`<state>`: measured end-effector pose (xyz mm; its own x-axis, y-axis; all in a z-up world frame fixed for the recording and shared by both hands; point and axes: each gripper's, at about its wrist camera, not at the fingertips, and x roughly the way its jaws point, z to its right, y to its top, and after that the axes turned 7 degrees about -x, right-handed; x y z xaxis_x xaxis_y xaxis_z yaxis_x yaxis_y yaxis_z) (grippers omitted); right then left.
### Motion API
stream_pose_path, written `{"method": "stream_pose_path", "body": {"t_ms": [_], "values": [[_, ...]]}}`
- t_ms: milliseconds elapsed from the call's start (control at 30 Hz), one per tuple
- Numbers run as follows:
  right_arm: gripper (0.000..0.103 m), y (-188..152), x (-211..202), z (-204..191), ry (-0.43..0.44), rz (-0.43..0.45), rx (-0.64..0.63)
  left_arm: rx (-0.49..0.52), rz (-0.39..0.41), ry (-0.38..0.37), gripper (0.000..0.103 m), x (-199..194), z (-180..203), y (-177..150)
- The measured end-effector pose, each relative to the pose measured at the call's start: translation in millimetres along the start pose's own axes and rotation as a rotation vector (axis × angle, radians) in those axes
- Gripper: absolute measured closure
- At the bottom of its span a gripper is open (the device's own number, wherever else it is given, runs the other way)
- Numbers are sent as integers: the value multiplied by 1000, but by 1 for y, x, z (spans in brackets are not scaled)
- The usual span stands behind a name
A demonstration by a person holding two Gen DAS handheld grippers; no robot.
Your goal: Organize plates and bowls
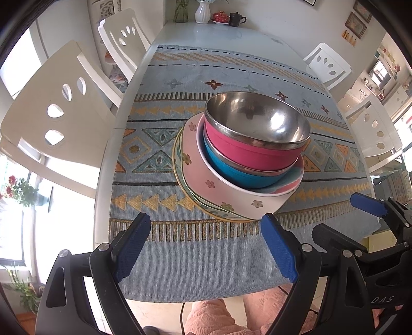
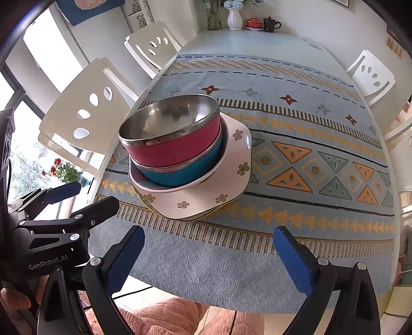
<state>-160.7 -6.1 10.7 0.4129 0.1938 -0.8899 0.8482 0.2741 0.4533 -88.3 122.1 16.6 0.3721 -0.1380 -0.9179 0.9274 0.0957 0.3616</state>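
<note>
A stack stands on the patterned mat. A red bowl with a steel inside [image 1: 257, 123] [image 2: 170, 128] sits in a blue bowl [image 1: 242, 172] [image 2: 180, 172]. Both rest in a white flowered square bowl [image 1: 231, 190] [image 2: 206, 198], on a round plate with a yellow rim [image 1: 190, 195]. My left gripper [image 1: 206, 221] is open and empty, just in front of the stack. My right gripper [image 2: 208, 237] is open and empty, near the table's front edge, right of the stack. Each gripper also shows in the other's view: the right one [image 1: 370, 206], the left one [image 2: 77, 198].
White chairs stand at the left [image 1: 59, 108] [image 2: 85, 110] and right [image 1: 327, 64]. A white vase [image 1: 202, 11], a red tea set [image 1: 220, 18] and a dark mug [image 1: 235, 19] stand at the table's far end. The mat's front edge [image 1: 206, 296] hangs near my lap.
</note>
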Motion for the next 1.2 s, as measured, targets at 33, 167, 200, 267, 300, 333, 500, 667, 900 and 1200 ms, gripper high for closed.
{"method": "stream_pose_path", "body": {"t_ms": [33,167,200,267,300,333,500,667,900,1200], "values": [[4,0,0,-1,0,1,0,1,1,0,17,0,0,0],[4,0,0,-1,-1,-1,0,-6,0,-3,17,0,-2,1],[4,0,0,-2,-2,0,0,-8,-1,-5,17,0,-2,1],[4,0,0,-2,-2,0,0,-12,-7,-17,17,0,-3,1],[3,0,0,-2,-1,-2,1,-12,-6,-16,17,0,-3,1],[3,0,0,-2,2,-2,0,-10,-5,-14,17,0,-3,2],[4,2,1,-6,3,-3,-8,-11,-6,-13,17,1,-4,3],[4,3,2,-7,1,-4,-10,-14,-4,-14,17,1,-6,5],[4,5,4,-3,-7,-7,-4,-3,-4,-11,17,4,-2,9],[4,4,4,3,-18,-16,9,25,-14,2,17,10,8,13]]}}
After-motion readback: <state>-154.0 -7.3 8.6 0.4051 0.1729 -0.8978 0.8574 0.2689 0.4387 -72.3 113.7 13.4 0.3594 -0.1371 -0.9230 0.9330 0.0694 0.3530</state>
